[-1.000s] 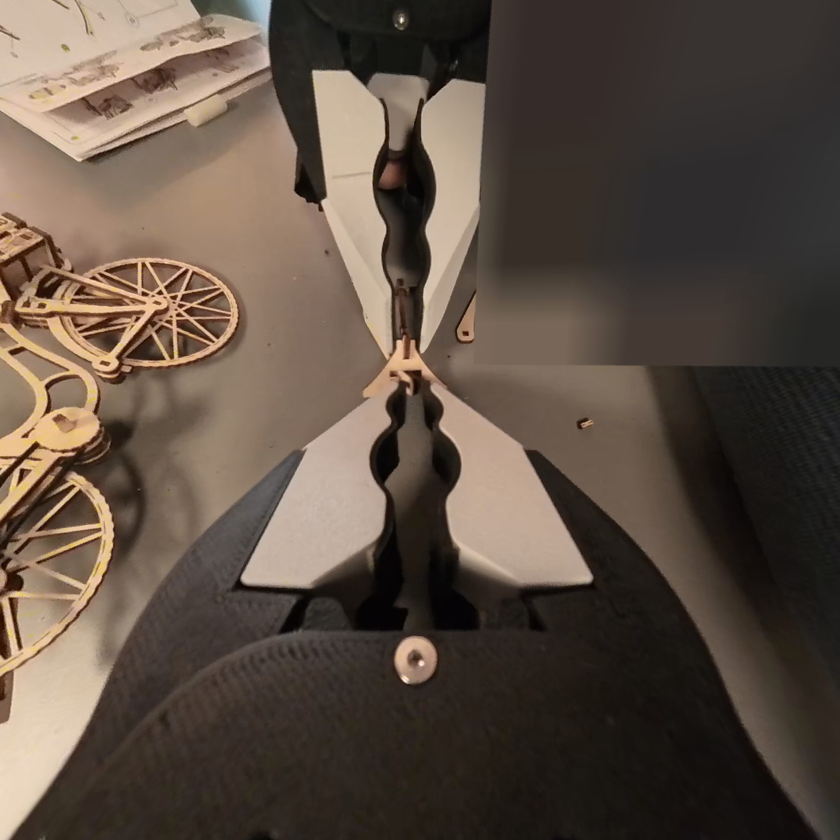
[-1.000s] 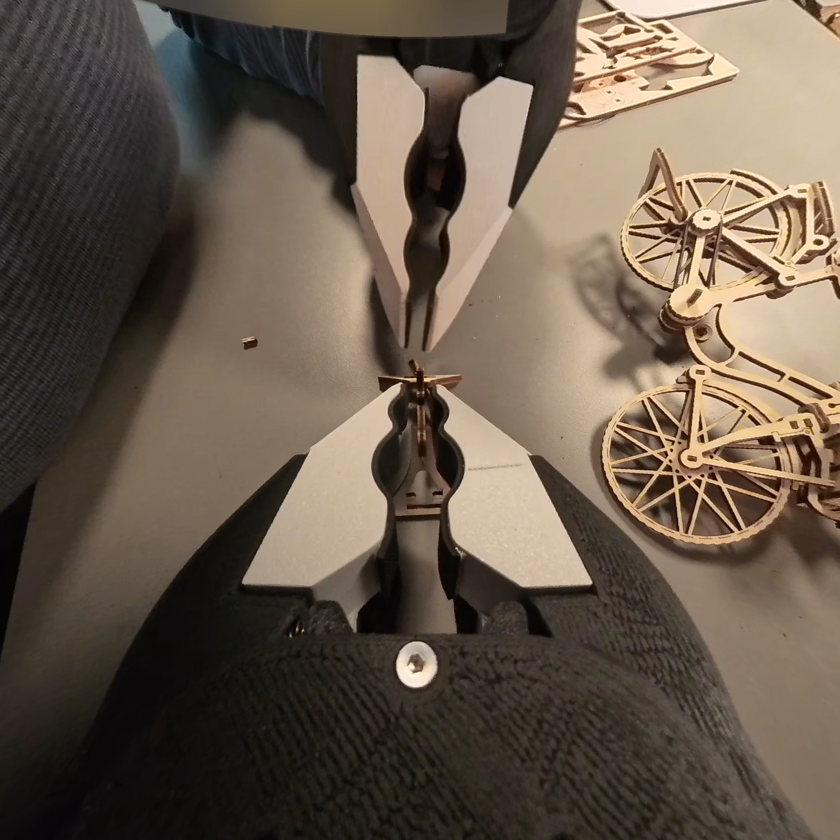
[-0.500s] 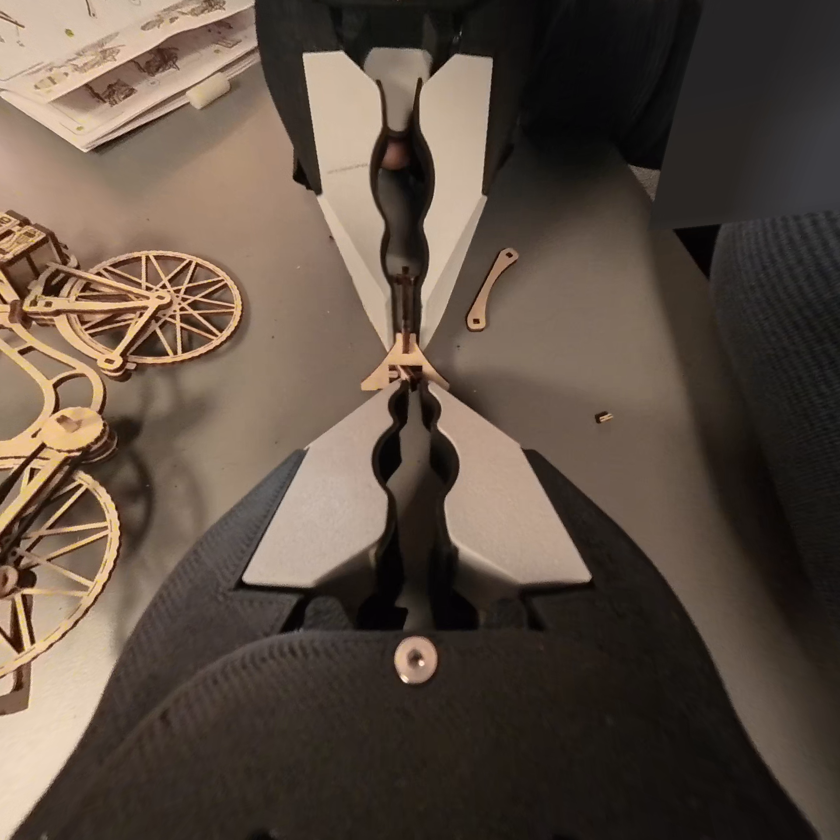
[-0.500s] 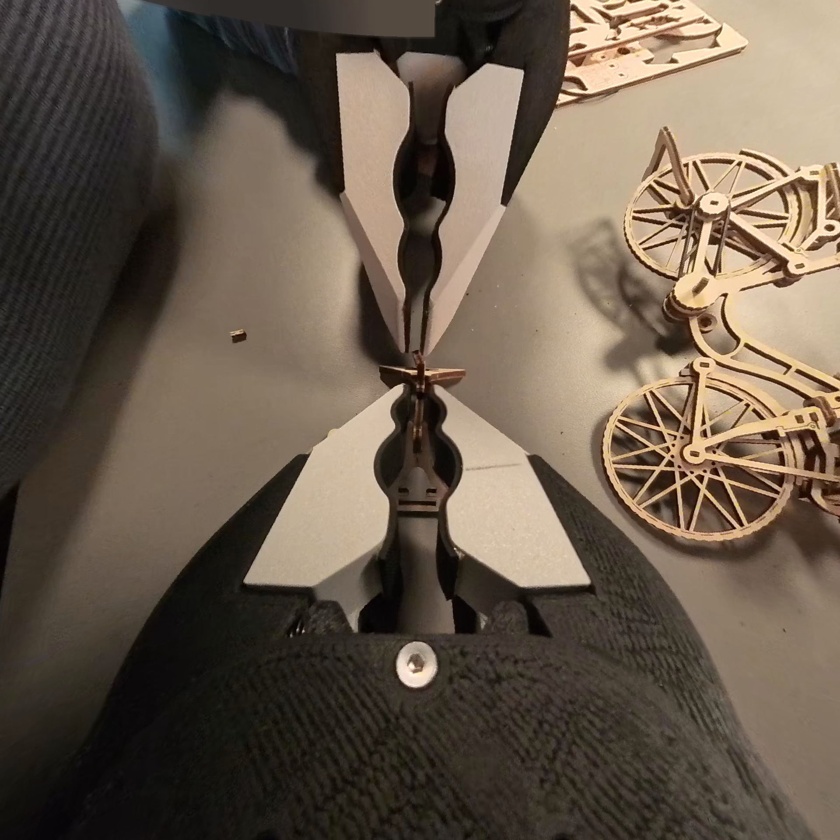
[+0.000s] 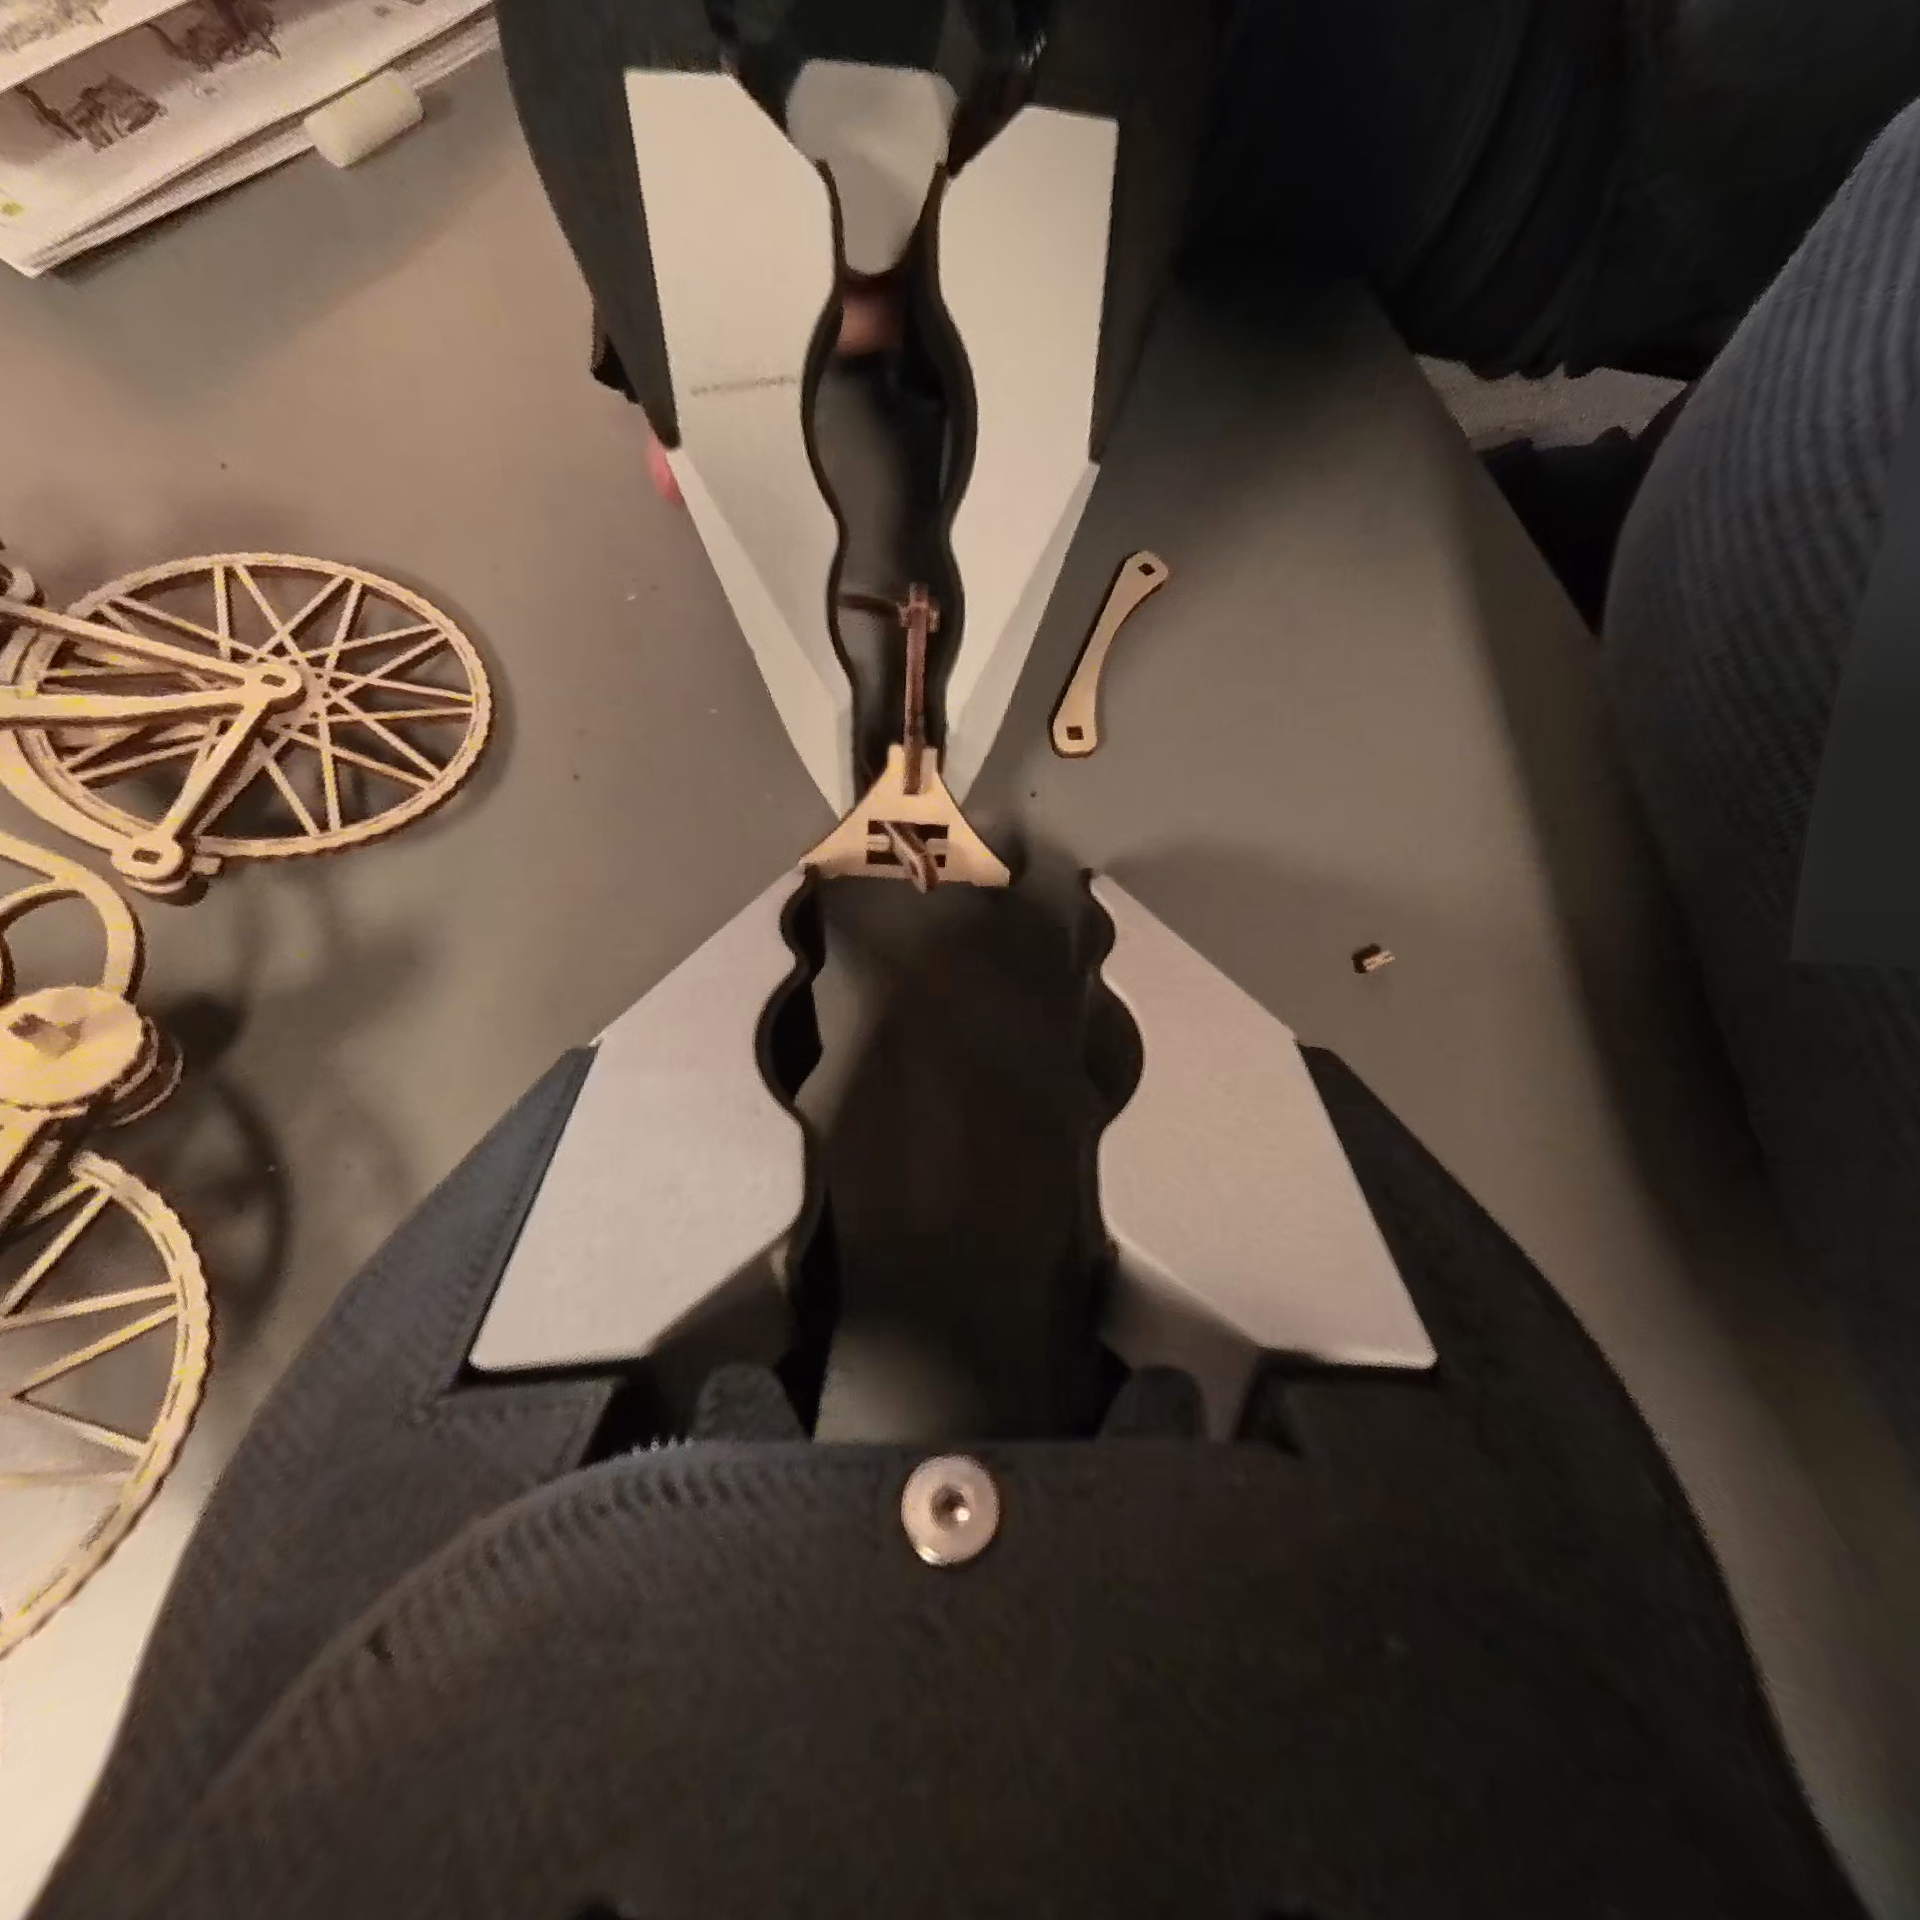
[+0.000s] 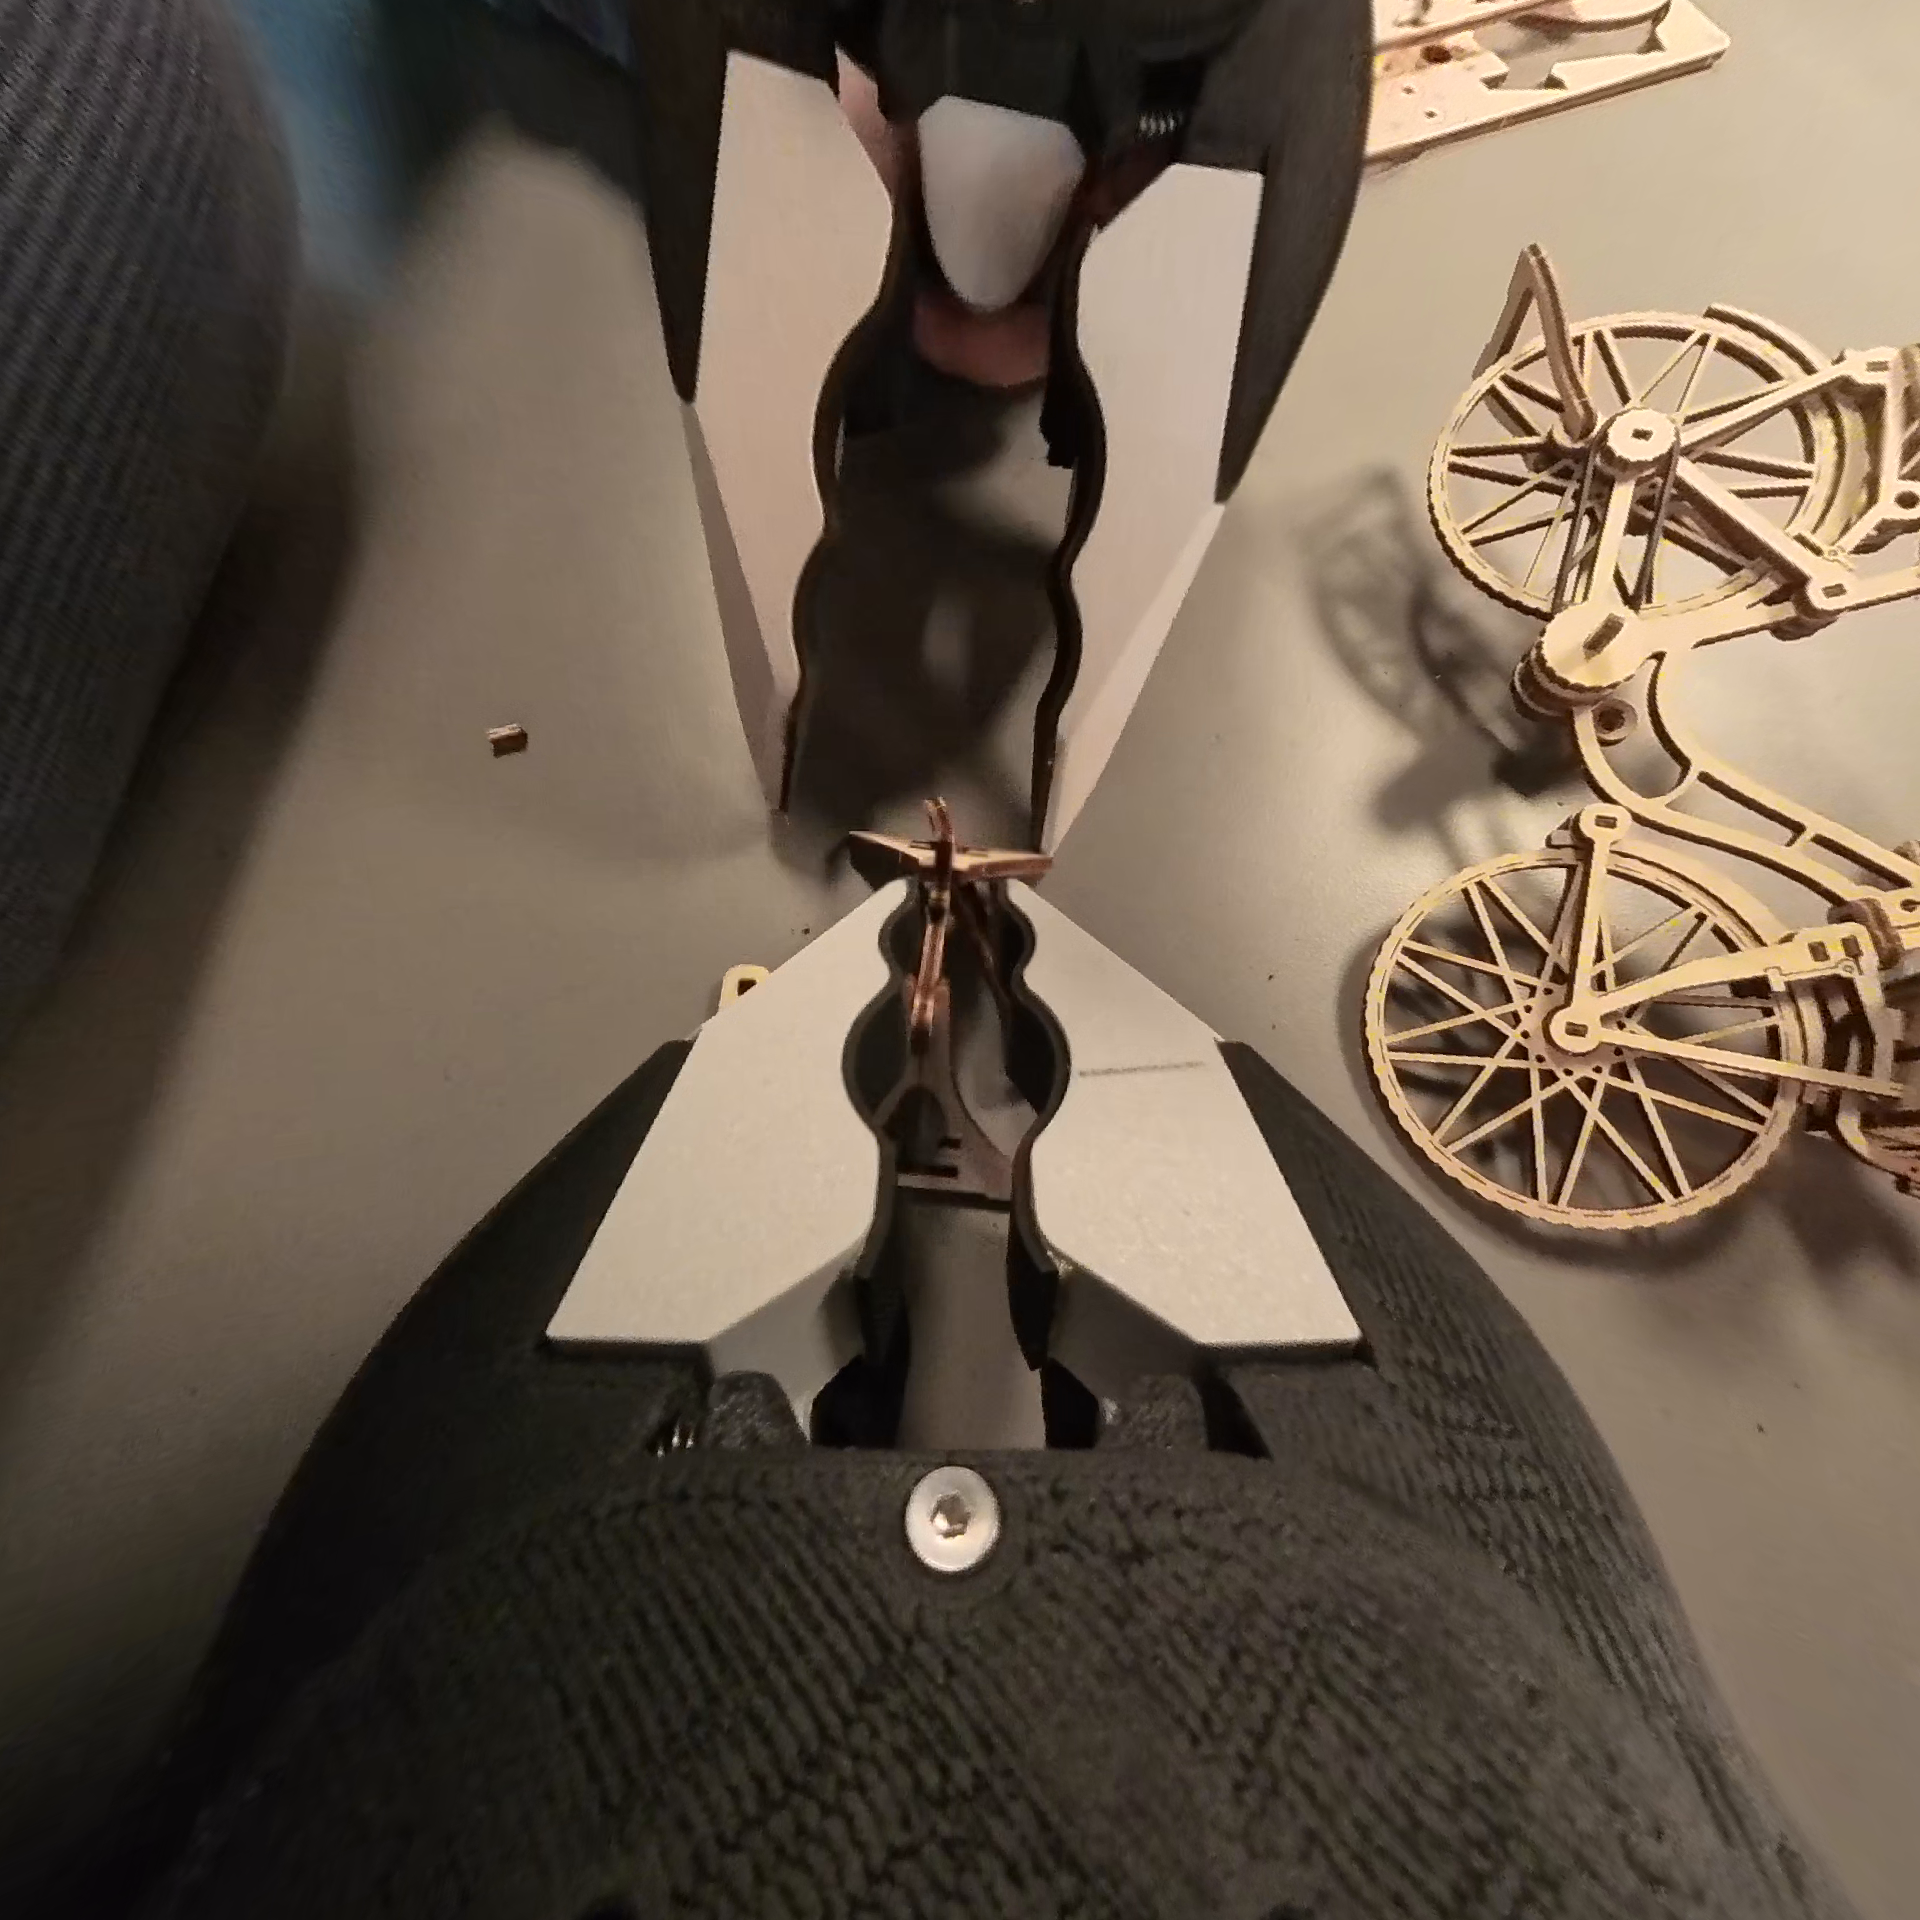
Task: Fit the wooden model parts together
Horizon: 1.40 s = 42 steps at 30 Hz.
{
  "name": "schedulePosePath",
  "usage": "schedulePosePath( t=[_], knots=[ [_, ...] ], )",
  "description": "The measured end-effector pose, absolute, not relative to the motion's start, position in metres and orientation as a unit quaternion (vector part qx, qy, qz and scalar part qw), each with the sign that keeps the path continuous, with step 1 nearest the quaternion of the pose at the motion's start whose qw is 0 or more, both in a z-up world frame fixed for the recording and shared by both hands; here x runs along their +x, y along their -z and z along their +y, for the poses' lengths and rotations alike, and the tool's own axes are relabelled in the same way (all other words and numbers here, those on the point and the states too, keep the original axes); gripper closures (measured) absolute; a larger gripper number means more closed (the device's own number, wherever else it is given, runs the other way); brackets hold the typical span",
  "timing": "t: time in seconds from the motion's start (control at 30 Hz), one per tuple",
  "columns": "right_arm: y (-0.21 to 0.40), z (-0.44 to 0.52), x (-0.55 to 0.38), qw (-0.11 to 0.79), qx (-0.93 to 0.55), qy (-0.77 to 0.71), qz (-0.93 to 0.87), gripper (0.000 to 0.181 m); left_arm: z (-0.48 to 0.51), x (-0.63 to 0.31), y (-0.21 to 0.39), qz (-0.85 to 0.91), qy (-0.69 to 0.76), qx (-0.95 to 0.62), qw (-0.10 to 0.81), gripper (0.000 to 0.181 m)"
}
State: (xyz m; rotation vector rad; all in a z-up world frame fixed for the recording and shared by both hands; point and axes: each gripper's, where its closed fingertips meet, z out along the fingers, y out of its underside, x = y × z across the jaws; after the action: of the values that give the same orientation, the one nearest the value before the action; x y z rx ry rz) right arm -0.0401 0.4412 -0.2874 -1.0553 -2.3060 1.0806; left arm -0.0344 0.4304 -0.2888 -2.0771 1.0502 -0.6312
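Observation:
A small wooden assembly, a triangular plate [image 5: 904,844] on a thin stem [image 5: 916,675], hangs between the two grippers above the grey table. My right gripper [image 6: 940,899] is shut on the stem [image 6: 932,987], and the plate [image 6: 945,857] stands crosswise at its tips. It faces me in the left wrist view [image 5: 904,764]. My left gripper [image 5: 948,894] is open, its tips on either side of the plate and just short of it. In the right wrist view it [image 6: 912,816] shows opposite, jaws apart and empty.
A built wooden bicycle model [image 5: 260,717] lies to the left, and shows in the right wrist view [image 6: 1579,1049] on the right. A loose curved wooden strip [image 5: 1107,665], a tiny wooden bit [image 5: 1371,958], instruction sheets [image 5: 156,125] and a parts sheet [image 6: 1538,73] lie around. Dark fabric [image 5: 1766,727] borders the table. Left and right tips are no more than a few centimetres apart.
My left gripper, closed at the plate half a second ago, has opened. The right gripper still holds the stem. The two grippers stay tip to tip.

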Motion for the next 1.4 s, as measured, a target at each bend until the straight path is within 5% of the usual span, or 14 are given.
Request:
schedulePosePath(
  t=[0.93,1.17,1.4],
  knots=[
    [0.290,0.446,-0.036,0.184,-0.380,-0.368,-0.828,0.180,0.442,-0.032,0.291,0.440,0.204,-0.791,0.372,0.142],
    [0.289,0.447,-0.035,0.170,-0.390,-0.383,-0.820,0.173,0.442,-0.033,0.292,0.440,0.204,-0.791,0.372,0.142],
    [0.262,0.463,-0.020,0.212,-0.382,-0.411,-0.800,0.146,0.442,-0.033,0.292,0.439,0.205,-0.792,0.371,0.142]
  ],
)
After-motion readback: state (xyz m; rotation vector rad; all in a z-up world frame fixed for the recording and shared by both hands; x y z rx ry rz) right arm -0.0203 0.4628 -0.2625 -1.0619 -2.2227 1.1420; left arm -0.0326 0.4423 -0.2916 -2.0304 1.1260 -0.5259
